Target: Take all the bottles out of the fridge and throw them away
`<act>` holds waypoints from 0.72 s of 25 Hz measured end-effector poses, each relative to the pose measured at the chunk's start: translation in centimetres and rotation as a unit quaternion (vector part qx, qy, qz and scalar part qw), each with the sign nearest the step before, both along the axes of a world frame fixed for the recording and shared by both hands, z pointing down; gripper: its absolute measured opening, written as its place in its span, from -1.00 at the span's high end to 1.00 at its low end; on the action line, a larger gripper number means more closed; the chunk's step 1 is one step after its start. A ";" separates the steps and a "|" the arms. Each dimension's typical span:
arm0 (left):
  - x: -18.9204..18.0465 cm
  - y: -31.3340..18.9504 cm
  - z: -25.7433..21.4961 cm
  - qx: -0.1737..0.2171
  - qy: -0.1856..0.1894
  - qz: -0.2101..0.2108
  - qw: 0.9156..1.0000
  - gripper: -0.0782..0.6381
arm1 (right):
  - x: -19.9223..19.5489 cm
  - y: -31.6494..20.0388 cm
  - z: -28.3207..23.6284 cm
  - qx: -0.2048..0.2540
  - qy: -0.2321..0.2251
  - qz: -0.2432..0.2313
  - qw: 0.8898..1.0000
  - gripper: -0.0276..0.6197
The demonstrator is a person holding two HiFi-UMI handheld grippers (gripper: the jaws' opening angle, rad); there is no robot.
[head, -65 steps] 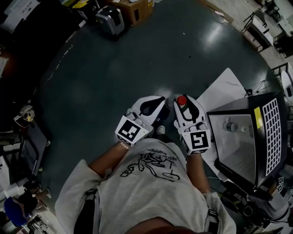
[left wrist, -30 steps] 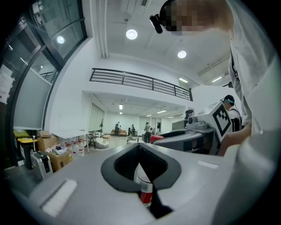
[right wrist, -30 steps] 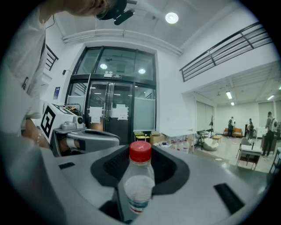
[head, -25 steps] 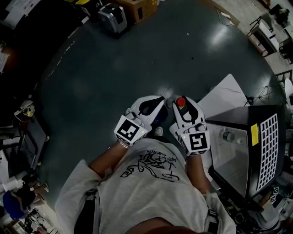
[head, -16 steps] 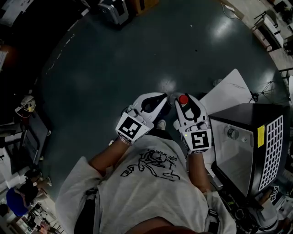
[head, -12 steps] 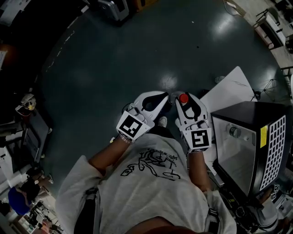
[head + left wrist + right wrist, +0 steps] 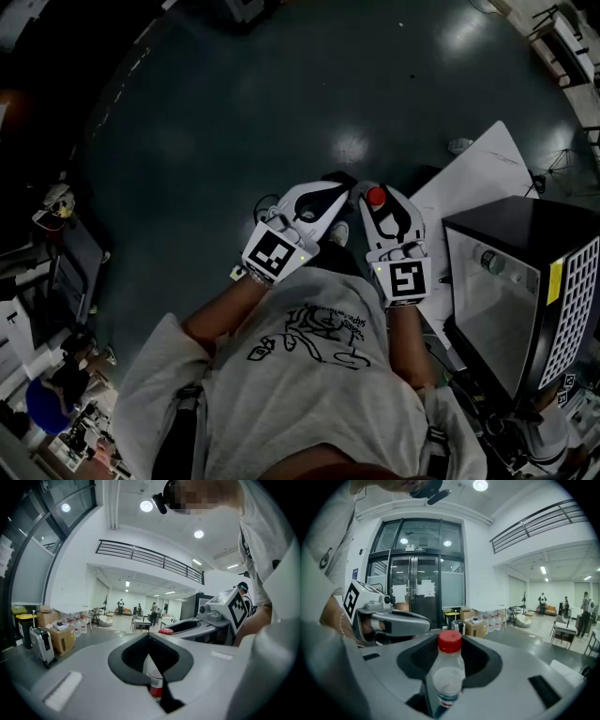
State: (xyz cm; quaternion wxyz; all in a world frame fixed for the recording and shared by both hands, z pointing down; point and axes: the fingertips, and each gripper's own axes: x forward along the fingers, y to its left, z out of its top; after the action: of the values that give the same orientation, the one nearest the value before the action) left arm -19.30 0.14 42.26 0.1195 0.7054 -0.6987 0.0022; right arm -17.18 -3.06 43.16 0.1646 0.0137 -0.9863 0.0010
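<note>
Red-capped bottle point(image 7: 449, 672) in the right gripper point(image 7: 384, 192), second bottle point(image 7: 153, 679) in the left gripper point(image 7: 328, 185), both held clear of the fridge point(image 7: 525, 220).
In the right gripper view the jaws clench the clear bottle by its body, cap up, so it rides upright. In the left gripper view the jaws pinch the other bottle low in their notch, its red part nearest the camera; which way it points is hard to tell. In the head view the grippers sit side by side at the centre of the frame, over the dark floor point(image 7: 281, 94), with the fridge at the right edge. One bottle per gripper likely saves a trip to wherever they get thrown away. A bottle-like shape point(image 7: 487, 261) shows behind the fridge's glass, so the task looks unfinished.
</note>
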 end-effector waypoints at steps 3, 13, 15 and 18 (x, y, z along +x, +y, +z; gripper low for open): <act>0.1 0.1 1.1 -0.002 -0.005 0.005 1.000 0.76 | 0.0 0.4 1.3 -0.003 0.007 -0.006 1.000 0.44; -0.1 1.6 4.4 -0.022 0.011 -0.004 1.000 0.76 | 0.2 2.2 5.2 -0.016 0.024 -0.010 1.000 0.44; -0.1 2.1 5.2 -0.026 0.013 -0.004 1.000 0.76 | 0.2 2.6 6.2 -0.019 0.029 -0.008 0.999 0.44; 0.0 2.8 6.4 -0.033 0.021 -0.005 0.999 0.76 | 0.1 3.2 7.6 -0.025 0.035 -0.004 0.999 0.44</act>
State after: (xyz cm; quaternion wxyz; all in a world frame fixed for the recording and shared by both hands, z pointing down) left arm -19.27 2.98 48.64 0.1575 0.6976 -0.6988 0.0095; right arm -17.10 0.14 50.73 0.1991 0.0059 -0.9797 0.0243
